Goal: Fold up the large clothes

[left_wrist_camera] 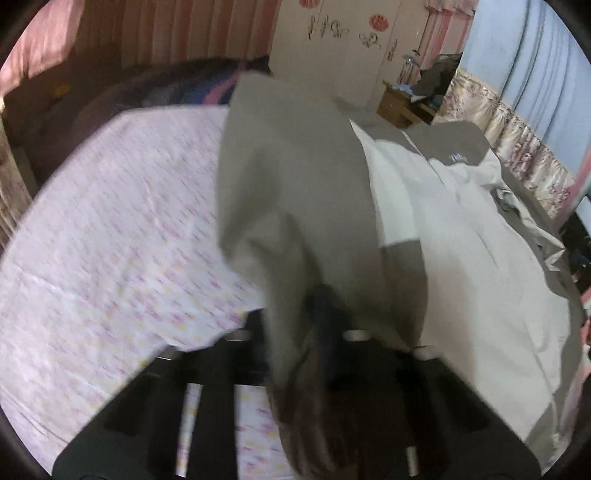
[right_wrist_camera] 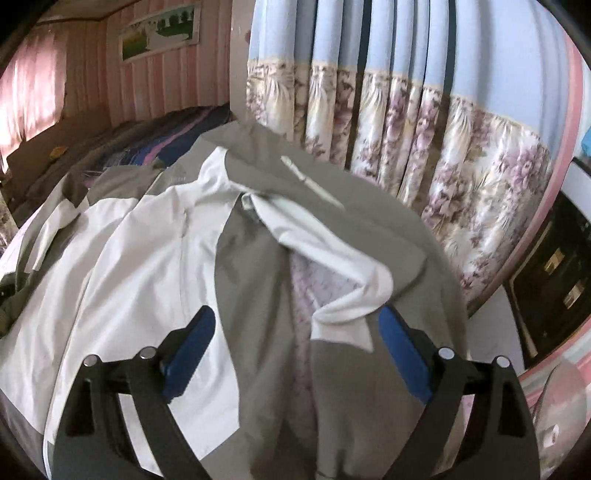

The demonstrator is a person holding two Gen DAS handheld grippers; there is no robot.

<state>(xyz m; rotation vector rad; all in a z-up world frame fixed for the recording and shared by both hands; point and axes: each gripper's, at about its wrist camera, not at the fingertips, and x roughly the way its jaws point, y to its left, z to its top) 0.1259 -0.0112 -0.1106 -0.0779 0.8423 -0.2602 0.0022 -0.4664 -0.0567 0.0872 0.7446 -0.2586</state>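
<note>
A large grey and white jacket (right_wrist_camera: 155,251) lies spread on the bed. In the left wrist view my left gripper (left_wrist_camera: 325,314) is shut on a grey sleeve (left_wrist_camera: 295,177) of the jacket and holds it lifted above the bed; the fabric drapes over the fingers and hides them. The jacket's white body (left_wrist_camera: 472,251) lies to the right. In the right wrist view my right gripper (right_wrist_camera: 295,339) is open, its blue pads (right_wrist_camera: 192,343) spread wide just above the grey and white fabric near the jacket's open front, holding nothing.
The bed has a pink-patterned sheet (left_wrist_camera: 110,221). A dark striped blanket (left_wrist_camera: 177,88) lies at the headboard end. Floral curtains (right_wrist_camera: 424,147) hang by the bed's far side. A wooden nightstand (left_wrist_camera: 402,103) and a white wardrobe (left_wrist_camera: 332,33) stand beyond the bed.
</note>
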